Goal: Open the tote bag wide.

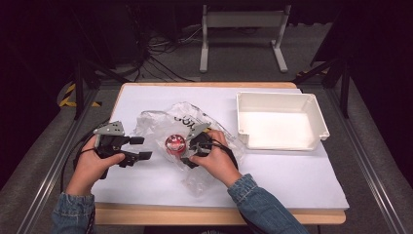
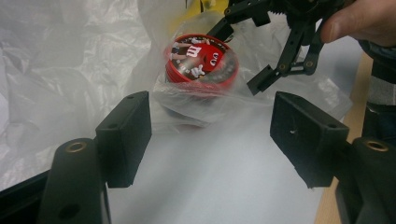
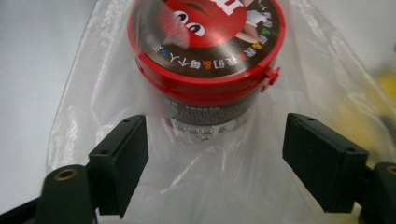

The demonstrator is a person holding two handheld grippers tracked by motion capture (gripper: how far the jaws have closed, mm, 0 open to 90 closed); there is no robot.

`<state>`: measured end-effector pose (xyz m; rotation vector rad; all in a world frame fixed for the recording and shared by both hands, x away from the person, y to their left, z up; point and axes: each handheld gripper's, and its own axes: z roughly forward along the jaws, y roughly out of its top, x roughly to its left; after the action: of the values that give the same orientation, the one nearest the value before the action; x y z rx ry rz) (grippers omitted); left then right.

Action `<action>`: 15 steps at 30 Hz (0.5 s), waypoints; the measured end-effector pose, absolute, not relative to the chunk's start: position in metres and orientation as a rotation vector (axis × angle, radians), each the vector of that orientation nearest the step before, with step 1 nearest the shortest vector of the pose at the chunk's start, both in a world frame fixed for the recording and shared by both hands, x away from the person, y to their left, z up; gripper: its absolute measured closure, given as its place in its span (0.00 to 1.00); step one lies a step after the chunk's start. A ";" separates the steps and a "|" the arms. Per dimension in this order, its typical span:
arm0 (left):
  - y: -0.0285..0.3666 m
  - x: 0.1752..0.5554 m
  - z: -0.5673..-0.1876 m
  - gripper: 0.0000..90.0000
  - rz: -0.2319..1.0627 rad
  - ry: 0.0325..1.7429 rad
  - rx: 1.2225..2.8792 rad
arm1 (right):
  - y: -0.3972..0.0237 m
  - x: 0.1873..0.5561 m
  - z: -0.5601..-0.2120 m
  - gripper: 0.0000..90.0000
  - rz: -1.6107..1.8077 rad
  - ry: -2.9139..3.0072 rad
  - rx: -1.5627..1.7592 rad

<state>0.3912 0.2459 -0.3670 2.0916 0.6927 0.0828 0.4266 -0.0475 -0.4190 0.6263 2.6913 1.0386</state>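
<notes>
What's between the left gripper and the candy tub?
Bare white table cover, then the clear plastic bag wrapped around the candy tub. The left gripper view shows it.

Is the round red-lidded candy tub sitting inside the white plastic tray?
No, the round red-lidded candy tub stands in the clear plastic bag on the table, apart from the white plastic tray.

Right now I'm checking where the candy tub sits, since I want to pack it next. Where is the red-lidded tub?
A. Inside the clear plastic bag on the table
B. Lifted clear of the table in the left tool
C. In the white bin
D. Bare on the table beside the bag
A: the red-lidded tub shows through the film of the clear plastic bag wrapped around it, while the white bin holds nothing.
</notes>
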 end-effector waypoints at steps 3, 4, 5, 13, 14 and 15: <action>0.247 0.391 -0.367 0.34 0.086 0.689 2.095 | -0.043 0.428 -0.424 0.20 1.062 2.692 0.627; 0.247 0.391 -0.367 0.33 0.084 0.693 2.092 | -0.042 0.429 -0.426 0.19 1.073 2.690 0.631; 0.247 0.391 -0.367 0.33 0.083 0.694 2.091 | -0.041 0.429 -0.427 0.18 1.079 2.687 0.630; 0.247 0.391 -0.367 0.33 0.085 0.695 2.096 | -0.035 0.433 -0.435 0.14 1.146 2.669 0.629; 0.247 0.391 -0.368 0.33 0.084 0.695 2.097 | -0.034 0.434 -0.436 0.14 1.157 2.665 0.626; 0.247 0.392 -0.368 0.33 0.082 0.695 2.095 | -0.033 0.435 -0.437 0.14 1.169 2.658 0.625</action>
<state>0.3915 0.2473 -0.3680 2.0951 0.6950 0.0825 0.4345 -0.0330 -0.4365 0.6246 2.6576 1.1688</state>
